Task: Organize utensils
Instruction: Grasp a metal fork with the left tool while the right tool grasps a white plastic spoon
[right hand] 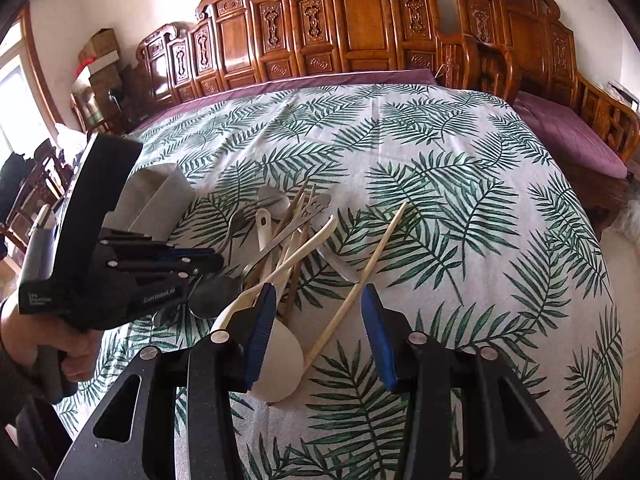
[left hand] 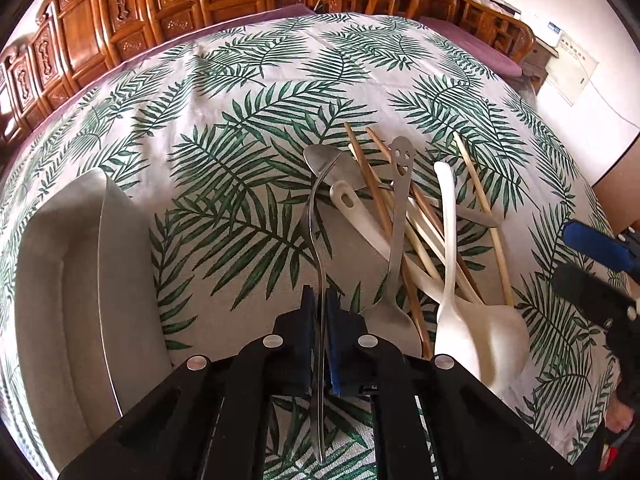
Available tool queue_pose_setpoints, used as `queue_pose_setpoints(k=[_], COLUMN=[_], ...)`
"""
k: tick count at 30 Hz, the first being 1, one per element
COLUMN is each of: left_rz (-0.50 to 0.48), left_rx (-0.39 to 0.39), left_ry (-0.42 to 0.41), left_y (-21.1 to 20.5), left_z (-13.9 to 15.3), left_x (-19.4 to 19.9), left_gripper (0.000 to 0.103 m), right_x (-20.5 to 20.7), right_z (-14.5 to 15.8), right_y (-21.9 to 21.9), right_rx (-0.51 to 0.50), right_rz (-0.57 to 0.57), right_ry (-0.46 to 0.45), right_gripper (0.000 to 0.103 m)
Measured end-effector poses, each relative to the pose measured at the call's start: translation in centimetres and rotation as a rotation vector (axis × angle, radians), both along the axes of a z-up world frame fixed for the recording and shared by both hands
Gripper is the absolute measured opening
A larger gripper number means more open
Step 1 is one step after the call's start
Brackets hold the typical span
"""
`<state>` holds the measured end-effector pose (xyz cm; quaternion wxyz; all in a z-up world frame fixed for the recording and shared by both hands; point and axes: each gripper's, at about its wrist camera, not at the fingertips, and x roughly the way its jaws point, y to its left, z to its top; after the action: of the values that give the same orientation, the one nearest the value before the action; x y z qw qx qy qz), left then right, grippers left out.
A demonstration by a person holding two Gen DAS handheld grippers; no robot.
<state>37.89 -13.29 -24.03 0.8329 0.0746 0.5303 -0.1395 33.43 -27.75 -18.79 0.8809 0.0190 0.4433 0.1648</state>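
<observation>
My left gripper (left hand: 319, 304) is shut on the thin handle of a steel utensil (left hand: 316, 216), which sticks forward, its broad end raised above the table. To its right lies a pile of utensils: a steel spoon with a smiley handle (left hand: 398, 216), white plastic spoons (left hand: 452, 280) and wooden chopsticks (left hand: 480, 216). A grey tray (left hand: 68, 280) stands at the left. My right gripper (right hand: 316, 312) is open and empty, its jaws above a white spoon (right hand: 276, 360) and a single chopstick (right hand: 360, 280). The left gripper (right hand: 208, 260) shows in the right wrist view beside the tray (right hand: 160, 196).
The table wears a palm-leaf cloth (right hand: 440, 200). Carved wooden screens (right hand: 320, 32) and wooden chairs (right hand: 600, 120) with purple cushions stand behind it. Cardboard boxes (right hand: 100, 56) are stacked at the far left.
</observation>
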Motion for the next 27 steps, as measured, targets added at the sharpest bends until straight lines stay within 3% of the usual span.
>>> queue_pose_setpoints(k=[5, 12, 17, 27], left_rz=[-0.013, -0.005, -0.011, 0.004], left_rx=[0.002, -0.057, -0.083, -0.144], left_ry=[-0.016, -0.079, -0.102, -0.148], left_y=[0.2, 1.8, 2.5, 5.1], left_z=[0.3, 2.5, 4.1, 6.4], left_x=[-0.4, -2.5, -3.3, -6.1], left_gripper=[0.002, 0.002, 0.002, 0.002], right_x=[0.0, 1.2, 1.9, 3.0], right_z=[-0.8, -1.2, -1.4, -2.6], right_y=[0.7, 1.8, 3.1, 5.4], right_rx=[-0.013, 0.011, 0.032, 0.014], right_rz=[0.008, 0.013, 0.021, 0.015], right_ry=[0.021, 0.046, 0.066, 0.124], right_gripper=[0.046, 0.044, 0.034, 0.030])
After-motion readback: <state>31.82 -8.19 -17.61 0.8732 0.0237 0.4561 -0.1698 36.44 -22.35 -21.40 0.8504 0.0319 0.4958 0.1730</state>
